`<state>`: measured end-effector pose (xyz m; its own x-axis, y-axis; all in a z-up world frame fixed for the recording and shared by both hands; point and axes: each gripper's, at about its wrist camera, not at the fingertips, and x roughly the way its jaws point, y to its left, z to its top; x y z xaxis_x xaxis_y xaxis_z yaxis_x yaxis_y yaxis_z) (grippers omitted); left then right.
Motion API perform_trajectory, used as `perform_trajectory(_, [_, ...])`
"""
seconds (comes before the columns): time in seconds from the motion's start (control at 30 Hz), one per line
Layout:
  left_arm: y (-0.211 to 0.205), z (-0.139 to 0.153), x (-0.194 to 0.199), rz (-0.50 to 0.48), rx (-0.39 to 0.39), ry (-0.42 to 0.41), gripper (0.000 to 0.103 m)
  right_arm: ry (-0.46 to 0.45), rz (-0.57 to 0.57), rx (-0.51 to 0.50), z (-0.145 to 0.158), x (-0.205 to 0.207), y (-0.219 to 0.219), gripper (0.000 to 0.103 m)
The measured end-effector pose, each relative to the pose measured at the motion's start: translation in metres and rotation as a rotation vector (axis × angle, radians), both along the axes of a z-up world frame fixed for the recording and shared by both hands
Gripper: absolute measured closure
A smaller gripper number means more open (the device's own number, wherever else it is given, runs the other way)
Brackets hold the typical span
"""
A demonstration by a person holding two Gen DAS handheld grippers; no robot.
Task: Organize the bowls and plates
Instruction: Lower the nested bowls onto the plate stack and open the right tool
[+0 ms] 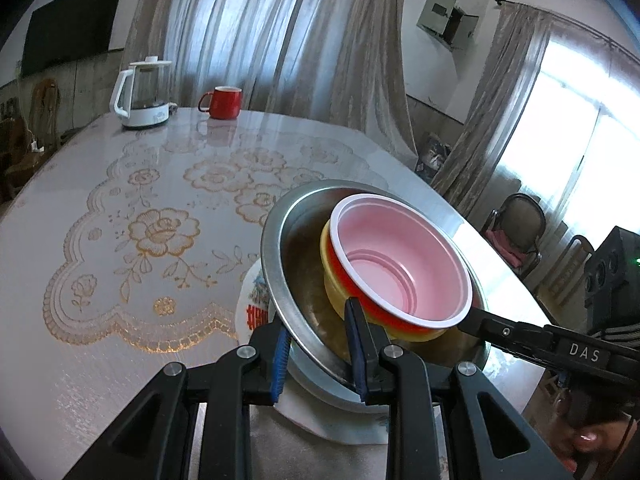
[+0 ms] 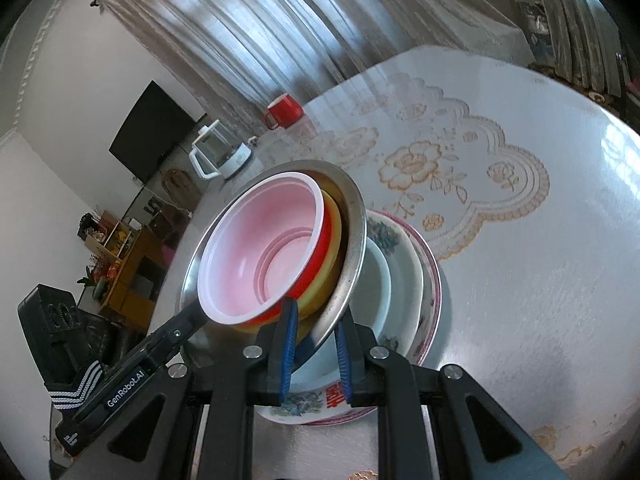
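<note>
Home dining rm: curtains, kettle, TV

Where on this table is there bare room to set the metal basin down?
Bare: the flowered tablecloth between the plate stack and the kettle and red mug at the far edge. Crowded: the near edge, where both grippers hold the metal basin over the plates.

A red-walled plastic bowl is nested in a yellow bowl, itself set in a wide steel basin; stacked flowered china plates are found beneath; a white electric kettle and red enamel mug are placed at 11 o'clock, far across the lace-covered table.
</note>
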<state>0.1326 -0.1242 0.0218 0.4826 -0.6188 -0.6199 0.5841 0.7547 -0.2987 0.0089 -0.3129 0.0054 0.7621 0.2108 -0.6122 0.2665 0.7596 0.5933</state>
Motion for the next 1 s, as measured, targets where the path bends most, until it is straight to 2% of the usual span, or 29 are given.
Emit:
perform_trajectory(0.47, [-0.006,-0.022,0.005,0.004,0.031,0.047,0.076,0.065,-0.006,0.035,-0.022,0.006,-0.006,0.086])
perform_trajectory(1.0, [-0.004,-0.025,-0.001,0.023,0.013,0.052,0.075,0.065,-0.013,0.036,-0.020,0.005,-0.008,0.084])
